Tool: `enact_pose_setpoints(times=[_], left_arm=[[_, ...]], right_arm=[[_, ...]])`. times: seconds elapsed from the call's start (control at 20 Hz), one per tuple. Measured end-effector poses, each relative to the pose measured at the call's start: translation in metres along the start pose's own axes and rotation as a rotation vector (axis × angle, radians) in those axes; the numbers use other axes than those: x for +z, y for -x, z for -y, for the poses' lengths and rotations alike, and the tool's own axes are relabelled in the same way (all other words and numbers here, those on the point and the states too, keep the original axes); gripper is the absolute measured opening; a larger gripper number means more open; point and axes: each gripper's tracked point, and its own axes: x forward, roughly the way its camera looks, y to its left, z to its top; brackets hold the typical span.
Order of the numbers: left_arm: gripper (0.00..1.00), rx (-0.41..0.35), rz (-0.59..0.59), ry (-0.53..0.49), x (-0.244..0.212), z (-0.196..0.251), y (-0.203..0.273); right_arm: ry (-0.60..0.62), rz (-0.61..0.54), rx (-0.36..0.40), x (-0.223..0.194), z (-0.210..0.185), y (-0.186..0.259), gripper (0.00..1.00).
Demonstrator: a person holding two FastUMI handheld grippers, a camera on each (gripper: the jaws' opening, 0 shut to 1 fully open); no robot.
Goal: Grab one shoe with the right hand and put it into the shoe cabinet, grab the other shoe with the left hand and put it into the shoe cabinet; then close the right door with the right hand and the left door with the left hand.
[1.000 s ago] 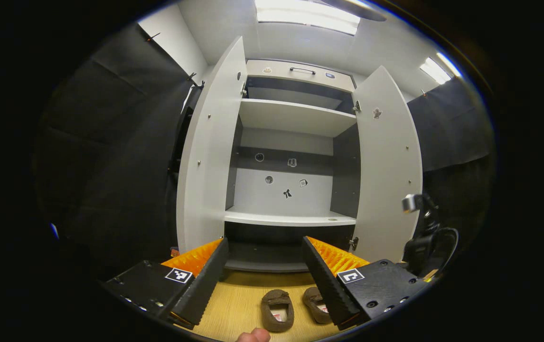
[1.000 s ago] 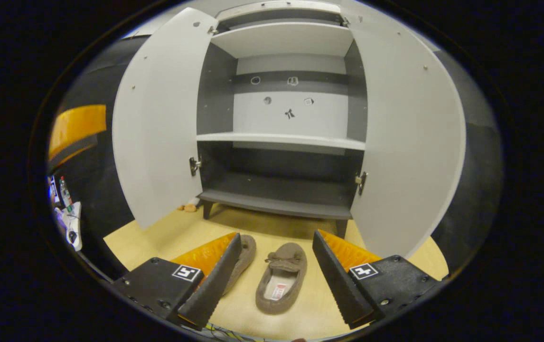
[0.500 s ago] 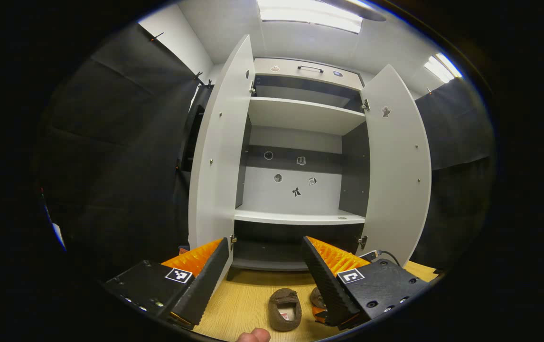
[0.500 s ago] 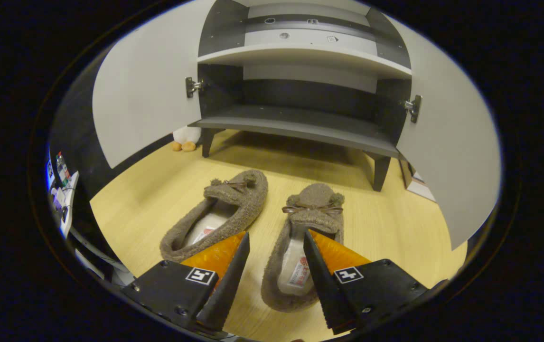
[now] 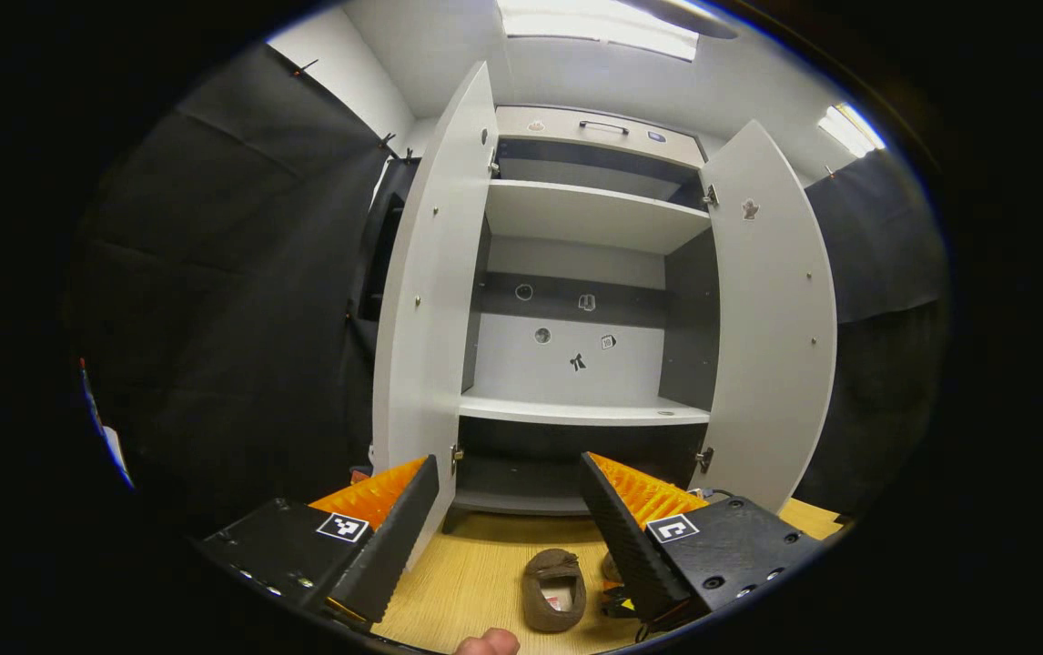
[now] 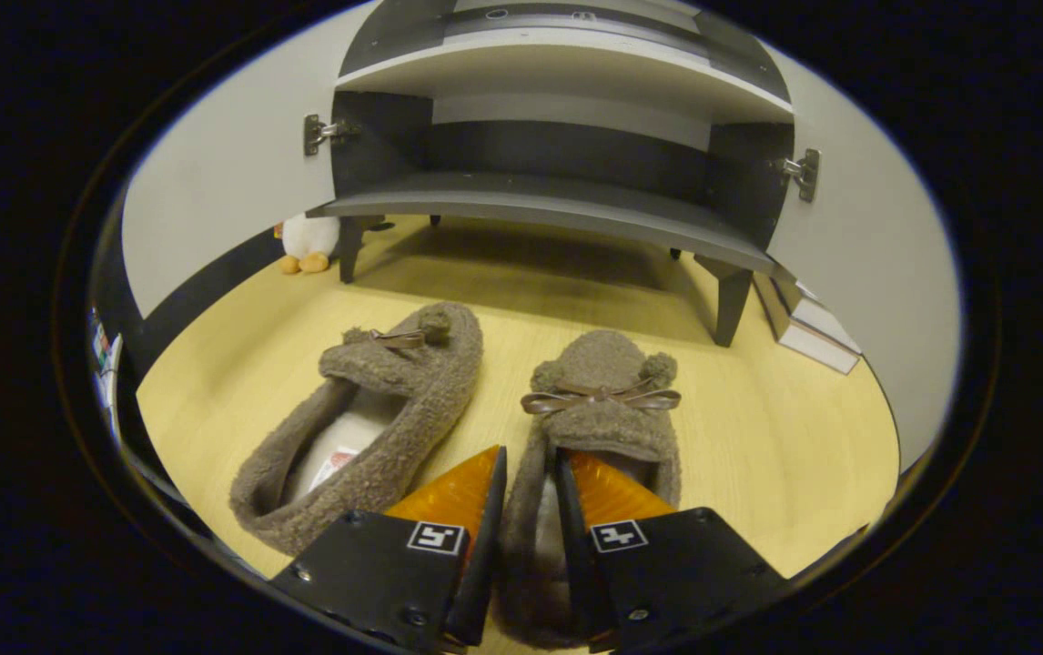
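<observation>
**Hidden and cut-off parts, taken from the shoe cabinet**

In the right gripper view the shoe cabinet (image 6: 567, 196) loses everything above its lower shelves to the top edge. In front of it, the right gripper (image 6: 529, 496) covers the heel end of the right shoe (image 6: 603, 400). In the left gripper view, below the cabinet, a finger (image 5: 635, 550) hides most of the second shoe. Stickers (image 5: 578, 362) on the cabinet's back panel are too small to make out.
</observation>
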Motion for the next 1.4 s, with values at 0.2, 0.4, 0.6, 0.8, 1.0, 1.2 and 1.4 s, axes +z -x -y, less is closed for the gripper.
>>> enact_pose_setpoints(times=[0.2,0.4,0.6,0.8,1.0,1.2,1.4], left_arm=[[0.95,0.007,-0.010,-0.003,-0.003,-0.002,-0.002],[0.95,-0.002,-0.012,0.005,-0.005,-0.001,0.001],[0.95,-0.012,-0.022,0.006,-0.009,0.002,0.002],[0.95,-0.030,-0.030,0.007,-0.016,0.008,0.004],[0.95,-0.056,-0.045,0.003,-0.024,0.017,0.002],[0.95,-0.076,-0.032,0.010,-0.025,0.025,-0.003],[0.95,-0.077,-0.020,0.010,-0.026,0.027,-0.004]], right_arm=[[0.008,0.056,-0.004,-0.002,0.001,-0.008,0.32],[-0.026,0.065,0.031,0.000,0.004,-0.007,0.15],[0.008,0.130,0.035,0.013,0.010,0.005,0.07],[0.017,0.247,0.035,0.046,0.027,0.048,0.06],[0.012,0.452,-0.006,0.113,0.041,0.122,0.06],[0.068,0.581,0.015,0.188,0.037,0.186,0.06],[0.085,0.622,0.022,0.276,0.041,0.206,0.06]])
